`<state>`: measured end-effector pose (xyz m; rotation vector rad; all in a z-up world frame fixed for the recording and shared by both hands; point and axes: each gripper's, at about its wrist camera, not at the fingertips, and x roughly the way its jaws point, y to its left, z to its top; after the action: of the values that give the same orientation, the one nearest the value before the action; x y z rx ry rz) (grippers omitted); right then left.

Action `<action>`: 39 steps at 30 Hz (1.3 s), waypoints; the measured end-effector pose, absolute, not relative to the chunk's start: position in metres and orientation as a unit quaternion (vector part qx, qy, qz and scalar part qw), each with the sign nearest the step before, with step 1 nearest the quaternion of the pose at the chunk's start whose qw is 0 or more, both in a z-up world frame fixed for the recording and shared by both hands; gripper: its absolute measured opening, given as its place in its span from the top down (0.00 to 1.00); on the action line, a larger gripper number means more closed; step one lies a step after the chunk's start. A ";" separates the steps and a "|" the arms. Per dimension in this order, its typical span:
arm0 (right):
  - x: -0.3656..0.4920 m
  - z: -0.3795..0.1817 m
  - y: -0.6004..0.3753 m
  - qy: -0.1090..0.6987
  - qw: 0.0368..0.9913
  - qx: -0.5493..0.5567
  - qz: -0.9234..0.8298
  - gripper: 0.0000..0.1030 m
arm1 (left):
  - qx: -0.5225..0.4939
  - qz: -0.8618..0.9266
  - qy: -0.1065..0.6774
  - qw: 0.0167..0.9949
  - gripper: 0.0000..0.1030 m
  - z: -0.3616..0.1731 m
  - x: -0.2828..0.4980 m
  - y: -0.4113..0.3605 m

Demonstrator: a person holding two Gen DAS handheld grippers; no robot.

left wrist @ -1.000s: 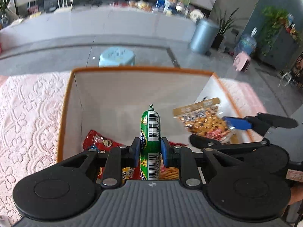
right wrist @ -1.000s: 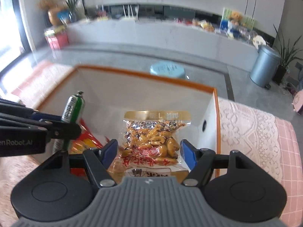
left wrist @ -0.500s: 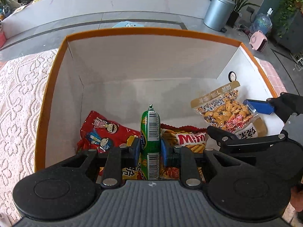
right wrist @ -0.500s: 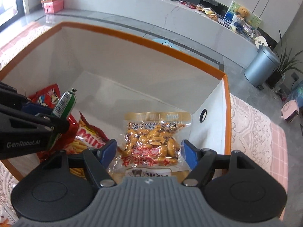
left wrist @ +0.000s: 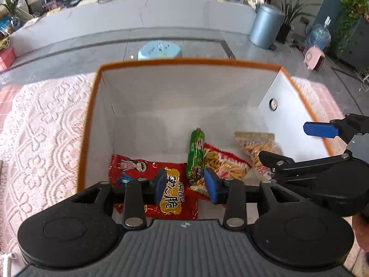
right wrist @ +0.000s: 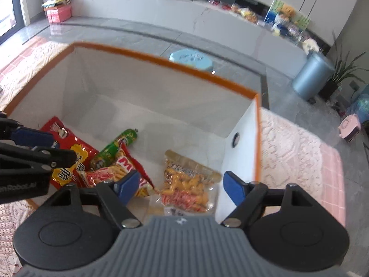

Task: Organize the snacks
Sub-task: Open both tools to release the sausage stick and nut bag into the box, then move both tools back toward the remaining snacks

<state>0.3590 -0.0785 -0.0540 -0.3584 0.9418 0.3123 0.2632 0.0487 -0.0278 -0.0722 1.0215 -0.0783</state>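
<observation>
— What moved?
— My left tool (left wrist: pixel 184 182) and right tool (right wrist: pixel 178 188), jaws just opening, hold nothing; sausage (left wrist: pixel 196 154) and peanut bag (right wrist: pixel 186 184) lie inside the box (left wrist: pixel 92 115).
— Handling?
— Light, slippery; I'd pinch mid-body.

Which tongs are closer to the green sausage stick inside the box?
Left. The left tongs stand open just above the near end of the green sausage stick; the right tongs hover open over the clear peanut bag, further right.

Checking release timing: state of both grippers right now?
Left gripper: open, just been opening; sausage dropped in the box, nothing held.
Right gripper: open, just been opening; nut pack lies free below.
</observation>
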 end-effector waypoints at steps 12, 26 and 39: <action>0.280 0.036 -0.116 0.337 0.925 -0.101 0.146 0.24 | -0.055 -0.038 0.382 0.922 0.46 0.050 0.177 0.044; 0.133 0.051 -0.145 0.244 0.954 -0.030 0.170 0.24 | -0.062 -0.063 0.328 0.941 0.24 0.053 0.055 0.029; 0.047 -0.027 -0.153 0.259 0.955 -0.032 0.141 0.24 | -0.056 -0.054 0.403 0.912 0.23 -0.020 0.027 0.024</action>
<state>0.0465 -0.1533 -0.0269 -0.0641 0.5265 0.2857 0.0274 0.0243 -0.0200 -0.1163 0.8307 -0.1112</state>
